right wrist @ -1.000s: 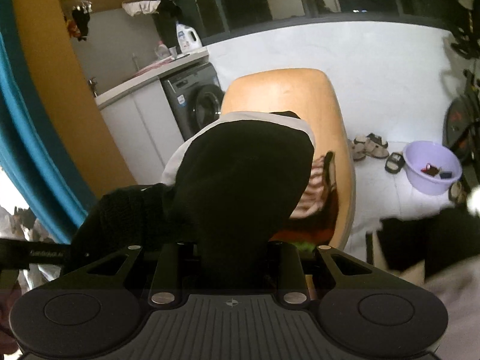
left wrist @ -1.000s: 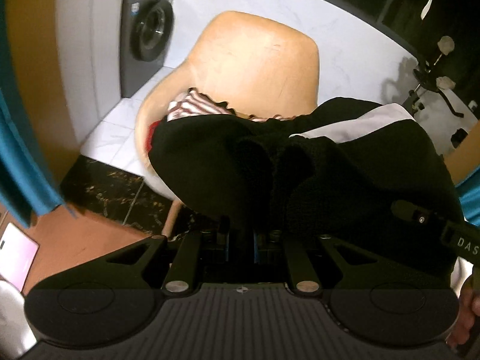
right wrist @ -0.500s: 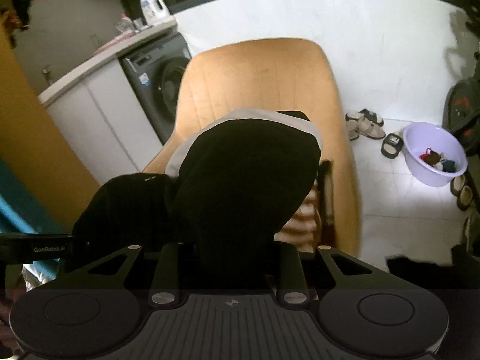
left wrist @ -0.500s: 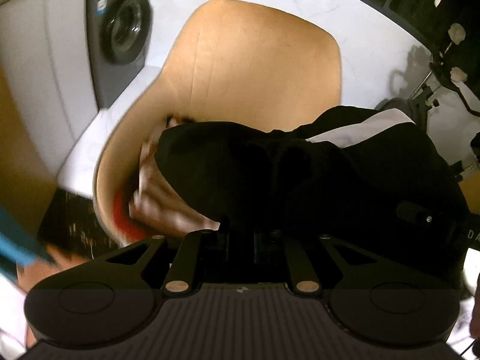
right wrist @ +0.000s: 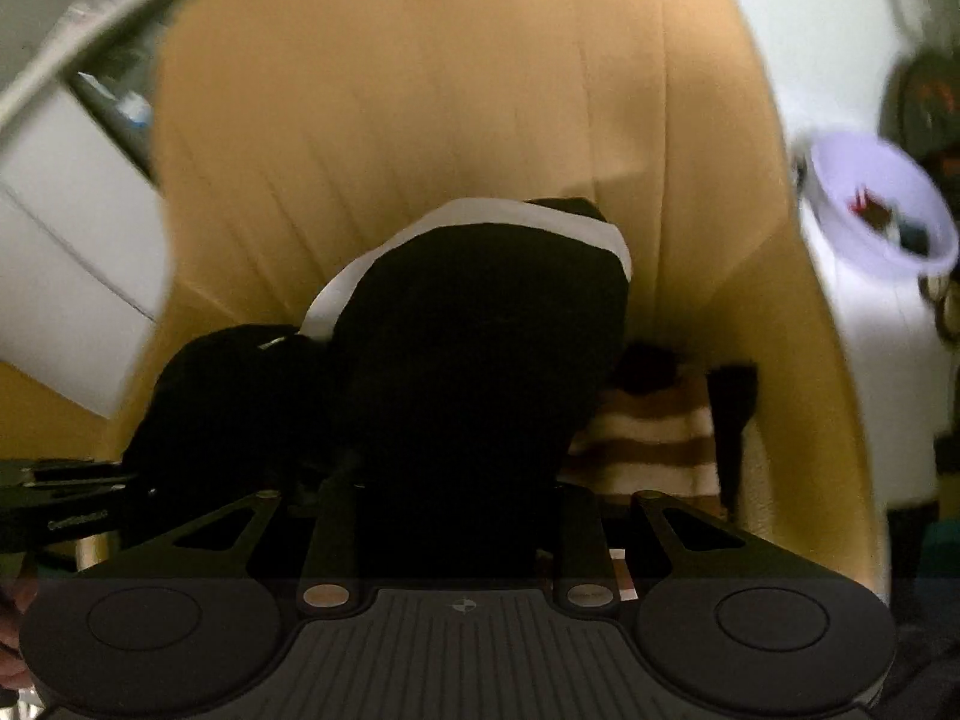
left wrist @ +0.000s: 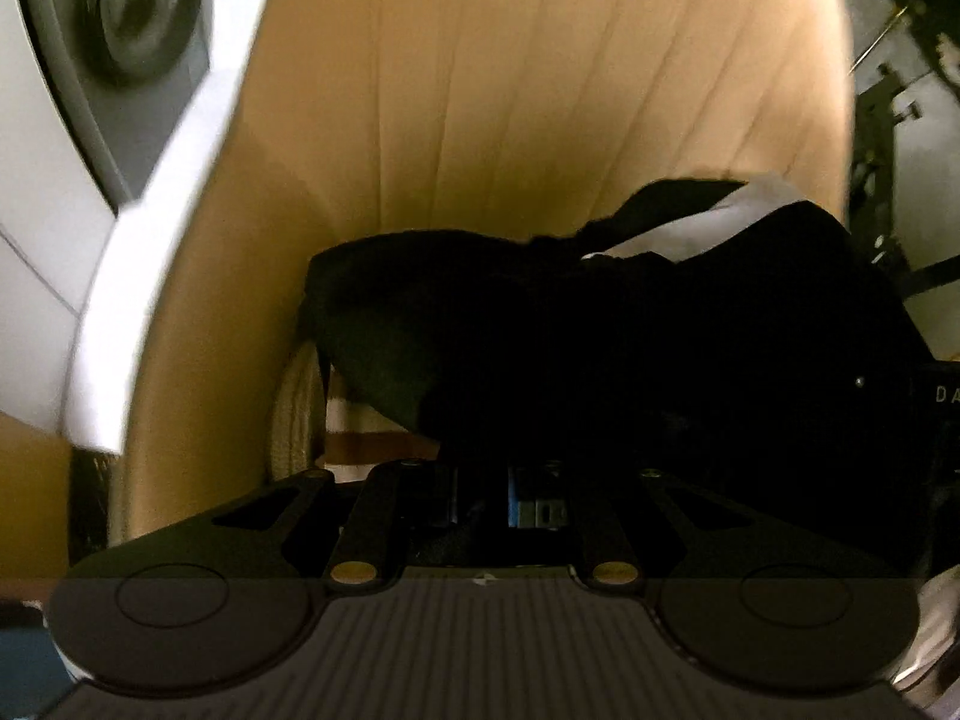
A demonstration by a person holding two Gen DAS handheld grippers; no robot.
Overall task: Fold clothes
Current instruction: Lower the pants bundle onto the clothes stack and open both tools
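Observation:
A folded black garment (left wrist: 600,348) with a white band (left wrist: 708,228) hangs between both grippers, low over the seat of a tan chair (left wrist: 510,90). My left gripper (left wrist: 504,456) is shut on its left end, fingers buried in the cloth. In the right wrist view the same black garment (right wrist: 480,348) drapes over my right gripper (right wrist: 456,480), which is shut on it. Under it, a brown-and-white striped garment (right wrist: 648,438) lies on the chair seat (right wrist: 420,120). The left gripper's body (right wrist: 66,504) shows at the left edge.
The chair's curved backrest fills the space just ahead in both views. A grey washing machine (left wrist: 126,30) stands beyond it on the left, set in white cabinets. A lilac basin (right wrist: 882,210) with small items sits on the white floor to the right.
Both grippers have carried the black garment forward and down toward the chair seat. The chair now fills the views, and the garment covers more of the striped one.

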